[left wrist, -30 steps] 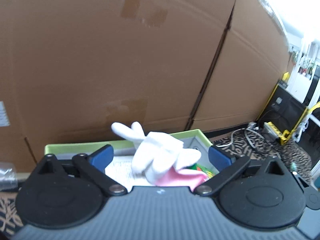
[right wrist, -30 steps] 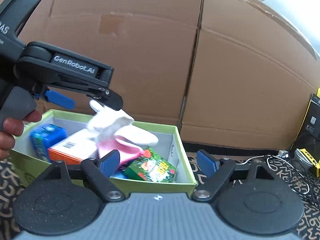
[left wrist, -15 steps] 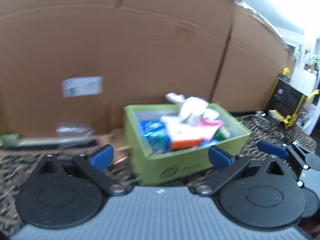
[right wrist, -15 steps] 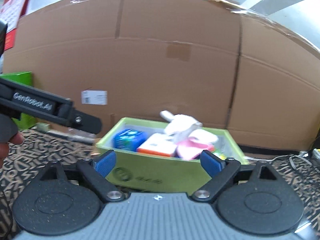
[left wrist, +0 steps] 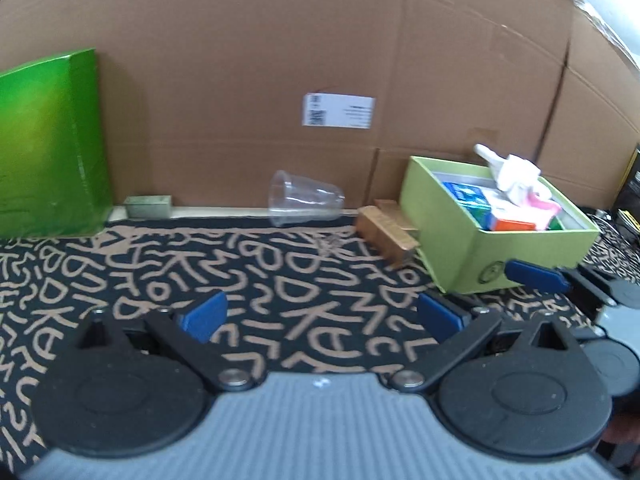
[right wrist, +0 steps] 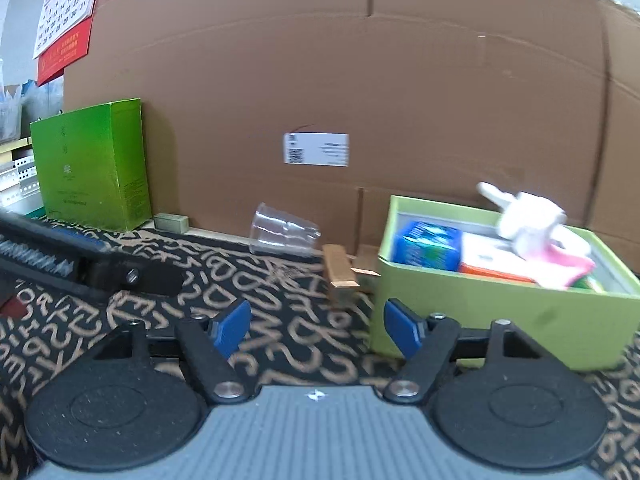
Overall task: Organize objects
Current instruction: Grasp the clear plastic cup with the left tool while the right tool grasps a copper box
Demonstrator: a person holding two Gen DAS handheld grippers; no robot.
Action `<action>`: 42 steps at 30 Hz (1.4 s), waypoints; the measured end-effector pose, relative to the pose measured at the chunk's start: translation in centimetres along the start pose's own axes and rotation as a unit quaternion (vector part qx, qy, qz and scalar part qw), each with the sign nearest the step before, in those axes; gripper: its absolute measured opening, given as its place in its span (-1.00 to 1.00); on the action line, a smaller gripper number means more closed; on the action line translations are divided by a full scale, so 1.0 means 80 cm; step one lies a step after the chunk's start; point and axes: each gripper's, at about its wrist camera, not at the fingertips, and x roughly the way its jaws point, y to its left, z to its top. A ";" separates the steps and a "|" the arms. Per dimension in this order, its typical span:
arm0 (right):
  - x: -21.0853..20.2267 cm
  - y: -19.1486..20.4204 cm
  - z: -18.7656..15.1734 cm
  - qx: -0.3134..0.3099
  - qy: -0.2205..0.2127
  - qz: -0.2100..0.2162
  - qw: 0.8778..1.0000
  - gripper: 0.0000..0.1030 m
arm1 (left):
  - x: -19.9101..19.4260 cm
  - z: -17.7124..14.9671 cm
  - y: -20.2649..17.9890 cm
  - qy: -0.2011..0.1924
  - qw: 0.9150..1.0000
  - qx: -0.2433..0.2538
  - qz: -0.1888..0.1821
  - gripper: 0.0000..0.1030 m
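A light green open box (left wrist: 464, 248) (right wrist: 460, 320) stands on the patterned cloth at the right. It holds a white and pink plush rabbit (left wrist: 518, 178) (right wrist: 528, 220), a blue packet (right wrist: 426, 244) and other small boxes. My left gripper (left wrist: 322, 318) is open and empty, low over the cloth, left of the box. My right gripper (right wrist: 316, 326) is open and empty, just in front of the box's left corner. One blue finger of the right gripper (left wrist: 532, 276) shows in the left wrist view. The left gripper's arm (right wrist: 80, 268) shows at the left of the right wrist view.
A clear plastic cup (left wrist: 304, 204) (right wrist: 282, 236) lies on its side by the cardboard wall. A small brown wooden piece (left wrist: 384, 234) (right wrist: 340, 274) lies beside the box. A tall green box (left wrist: 48, 148) (right wrist: 92, 168) and a small grey block (left wrist: 148, 206) stand at the left.
Both grippers have pulled back and away from the light green box and swung left. The rabbit lies in the box, released. The cup, wooden piece and tall green box have come into view.
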 end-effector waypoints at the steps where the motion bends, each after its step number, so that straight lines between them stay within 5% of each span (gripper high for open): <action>1: 0.011 0.003 0.003 -0.002 0.002 -0.002 1.000 0.43 | 0.002 0.001 0.006 -0.002 1.000 -0.002 0.005 1.00; 13: 0.074 0.003 0.008 0.014 0.018 -0.034 0.999 0.42 | 0.040 -0.002 0.053 0.020 0.999 -0.014 0.030 1.00; 19: 0.074 -0.018 0.006 0.044 0.014 -0.052 0.998 0.21 | 0.056 0.005 0.053 0.022 0.999 -0.006 0.030 1.00; 25: 0.077 -0.036 0.004 0.067 0.022 -0.129 0.989 0.27 | 0.067 0.016 0.054 0.015 0.999 0.000 0.028 1.00; 34: 0.101 -0.006 0.010 0.019 0.044 -0.056 0.997 0.32 | 0.131 0.056 0.037 -0.020 0.999 0.039 0.015 0.85; 42: 0.149 -0.002 0.015 -0.007 0.072 -0.069 0.995 0.30 | 0.202 0.093 0.037 -0.009 1.000 0.020 -0.011 0.70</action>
